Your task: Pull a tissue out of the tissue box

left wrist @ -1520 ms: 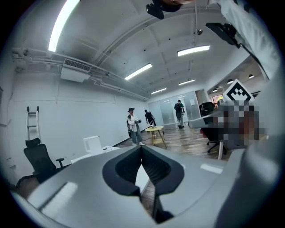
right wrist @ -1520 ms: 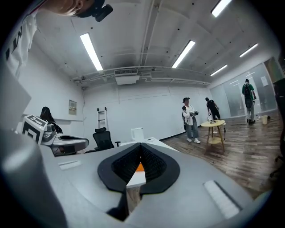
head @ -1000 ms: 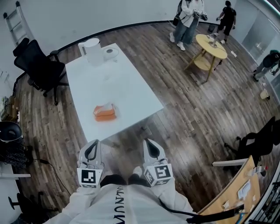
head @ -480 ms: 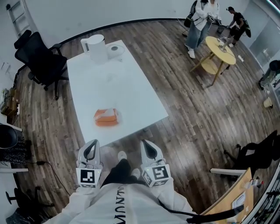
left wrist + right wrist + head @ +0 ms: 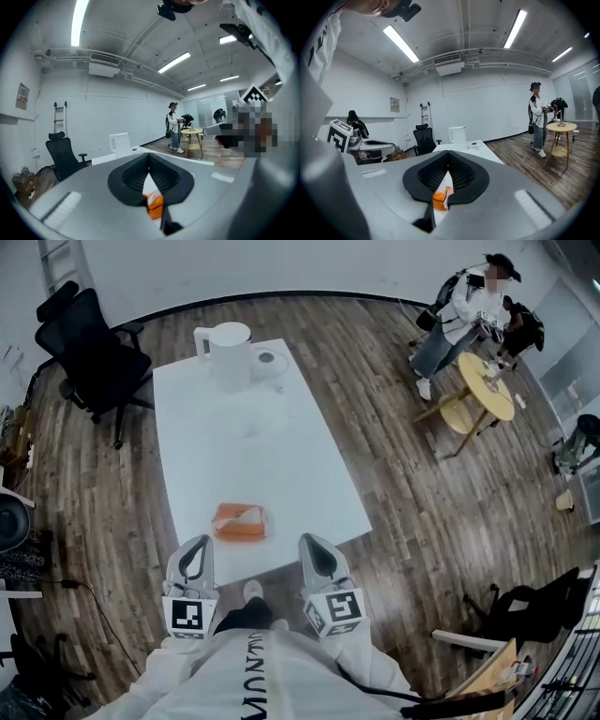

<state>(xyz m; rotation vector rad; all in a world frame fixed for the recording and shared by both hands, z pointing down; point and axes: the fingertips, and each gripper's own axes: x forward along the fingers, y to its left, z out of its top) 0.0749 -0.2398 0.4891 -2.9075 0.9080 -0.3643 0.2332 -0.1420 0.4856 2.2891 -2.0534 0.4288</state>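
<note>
Tissue box [image 5: 240,522]: there is one, orange with white showing at its top, lying on the near end of the single white worktop [image 5: 309,474]. At the worktop's far end stand one white jug [image 5: 230,354] and one small white roll [image 5: 269,362], just beside each other. One black office chair [image 5: 89,338] stands off the far left corner. There are two claws. The left claw [image 5: 195,545] and the right claw [image 5: 312,542] are both pinched together at the tips and hold nothing. The box lies ahead of them and between them, somewhat nearer the left one, touching neither. Compared with a second ago, the box and the worktop's near edge sit much closer to the claws, whose tips now reach that edge.
</note>
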